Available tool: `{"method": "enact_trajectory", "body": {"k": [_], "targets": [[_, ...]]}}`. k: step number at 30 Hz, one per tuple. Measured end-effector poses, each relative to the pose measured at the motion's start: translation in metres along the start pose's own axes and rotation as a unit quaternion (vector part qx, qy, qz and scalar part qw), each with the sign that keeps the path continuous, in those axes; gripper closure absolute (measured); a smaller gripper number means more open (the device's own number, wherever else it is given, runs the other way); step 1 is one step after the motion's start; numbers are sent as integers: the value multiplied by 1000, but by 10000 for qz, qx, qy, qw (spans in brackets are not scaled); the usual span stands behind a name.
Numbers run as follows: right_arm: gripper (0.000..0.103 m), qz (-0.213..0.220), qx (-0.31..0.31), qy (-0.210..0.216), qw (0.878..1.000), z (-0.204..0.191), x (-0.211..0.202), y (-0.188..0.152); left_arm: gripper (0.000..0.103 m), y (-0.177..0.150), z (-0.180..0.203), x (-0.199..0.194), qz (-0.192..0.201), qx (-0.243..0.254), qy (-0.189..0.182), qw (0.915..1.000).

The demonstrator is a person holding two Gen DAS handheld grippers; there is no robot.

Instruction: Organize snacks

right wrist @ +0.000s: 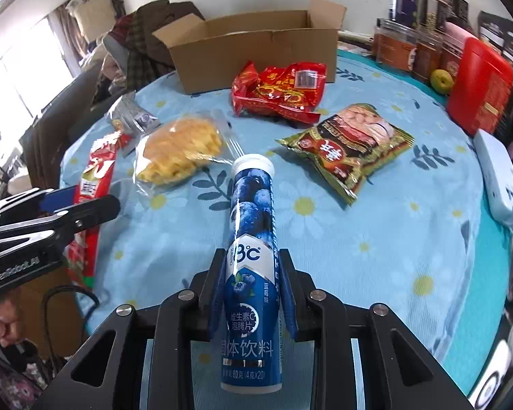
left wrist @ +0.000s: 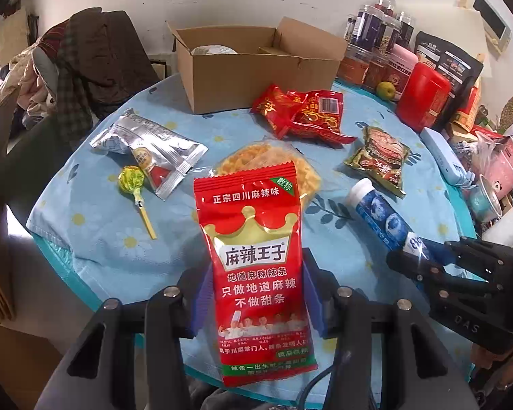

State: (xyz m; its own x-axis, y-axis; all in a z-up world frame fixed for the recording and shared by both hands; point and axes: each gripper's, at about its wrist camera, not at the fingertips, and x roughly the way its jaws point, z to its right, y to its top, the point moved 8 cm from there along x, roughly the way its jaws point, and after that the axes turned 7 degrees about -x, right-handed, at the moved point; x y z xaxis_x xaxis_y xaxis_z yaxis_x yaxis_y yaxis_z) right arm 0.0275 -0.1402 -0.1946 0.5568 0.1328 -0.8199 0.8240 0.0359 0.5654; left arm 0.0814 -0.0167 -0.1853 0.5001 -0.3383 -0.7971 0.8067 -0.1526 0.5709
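While both tongs are gripping snacks, cardboard box is sitting open at far edge of surface, straight ahead of both. Left tongs are clamping red spicy-strip packet, long axis pointing forward along fingers. Right tongs are squeezing blue tablet tube, cap end pointing toward box. Remaining packets are lying between tongs and box. Left tongs are looking slightly nearer box, though judging loosely.

Floral-clothed table; cardboard box, snack packets
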Motion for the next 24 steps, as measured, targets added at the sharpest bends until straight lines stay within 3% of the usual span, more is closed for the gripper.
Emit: {"method": "enact_trajectory", "body": {"k": [11, 24], "targets": [[75, 366, -23, 98, 9993, -5, -34, 10, 57, 15, 26, -18, 265, 299, -304, 9987], [75, 1166, -429, 96, 9922, -13, -77, 73, 57, 72, 55, -60, 1035, 499, -747, 9906]]}}
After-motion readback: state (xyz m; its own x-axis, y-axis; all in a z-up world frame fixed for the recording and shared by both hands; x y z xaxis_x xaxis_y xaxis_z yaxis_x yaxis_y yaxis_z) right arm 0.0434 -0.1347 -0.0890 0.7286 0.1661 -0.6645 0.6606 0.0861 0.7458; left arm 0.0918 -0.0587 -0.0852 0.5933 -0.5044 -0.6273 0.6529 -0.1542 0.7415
